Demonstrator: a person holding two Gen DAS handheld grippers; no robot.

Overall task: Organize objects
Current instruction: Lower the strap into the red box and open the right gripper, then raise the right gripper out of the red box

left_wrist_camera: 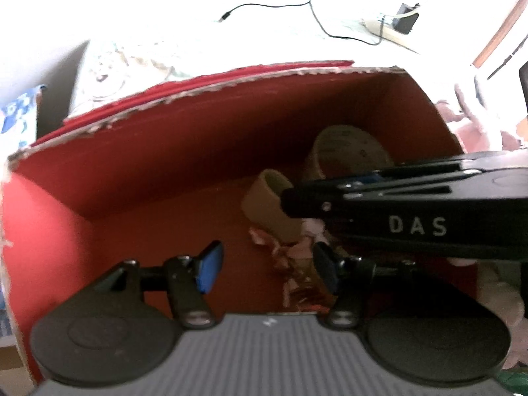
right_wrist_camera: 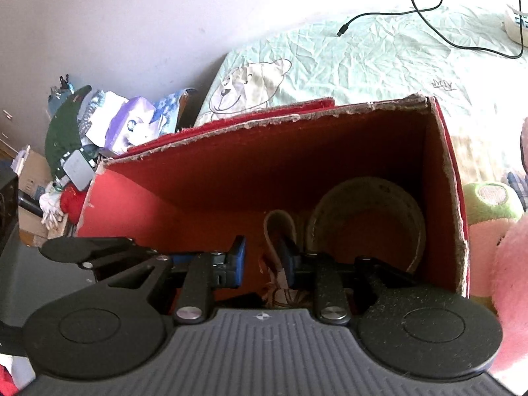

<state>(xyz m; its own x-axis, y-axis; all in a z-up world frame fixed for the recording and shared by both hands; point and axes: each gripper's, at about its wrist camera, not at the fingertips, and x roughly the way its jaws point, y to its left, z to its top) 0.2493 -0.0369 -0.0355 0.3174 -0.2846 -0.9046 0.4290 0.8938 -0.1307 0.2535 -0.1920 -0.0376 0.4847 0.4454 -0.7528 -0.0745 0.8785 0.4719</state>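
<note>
A red cardboard box [right_wrist_camera: 231, 171] with torn edges stands open on a bed. Inside it a large beige tape roll [right_wrist_camera: 363, 198] leans in the far right corner, also seen in the left wrist view as the tape roll [left_wrist_camera: 346, 145]. Beside it lies a small beige roll [right_wrist_camera: 279, 221] [left_wrist_camera: 267, 204] with pink patterned paper [left_wrist_camera: 297, 257] trailing from it. My right gripper [right_wrist_camera: 264, 257] reaches into the box. Its jaws stand around the small roll, with a gap at the left pad. My left gripper [left_wrist_camera: 267, 269] hangs open over the box floor, near the pink paper.
The bed has a pale green sheet [right_wrist_camera: 363, 56] printed with a bear. A black cable [right_wrist_camera: 429, 16] lies across it behind the box. Pink and green plush toys [right_wrist_camera: 488, 204] press against the box's right wall. A pile of clutter [right_wrist_camera: 99, 122] sits left of the box.
</note>
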